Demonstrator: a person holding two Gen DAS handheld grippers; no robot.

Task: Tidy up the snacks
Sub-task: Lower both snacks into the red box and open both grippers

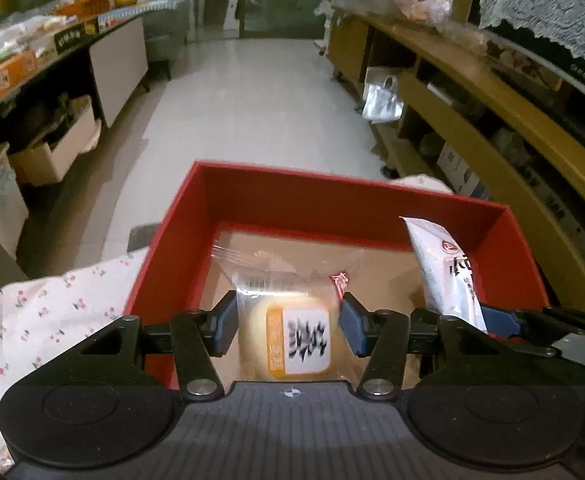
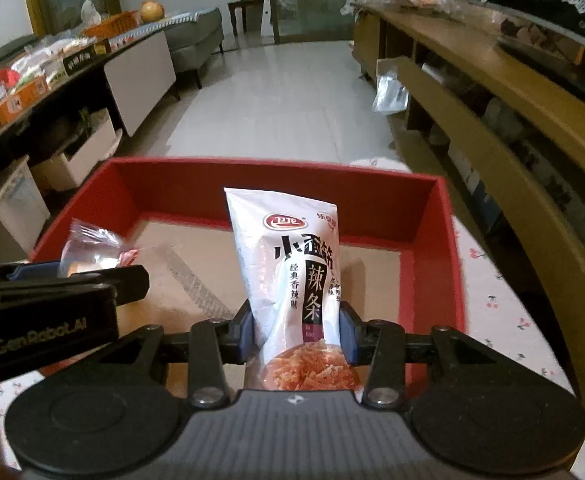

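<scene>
Right wrist view: right hand-held gripper pinches white snack pouch upright (long axis vertical) over red box.

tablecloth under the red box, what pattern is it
White tablecloth with small red cherry-like sprigs, clearest in the left wrist view.

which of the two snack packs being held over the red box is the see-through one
The round pastry in the left gripper: its wrapper is clear. The spicy strips pouch in the right gripper is opaque white with printed lettering.
</scene>
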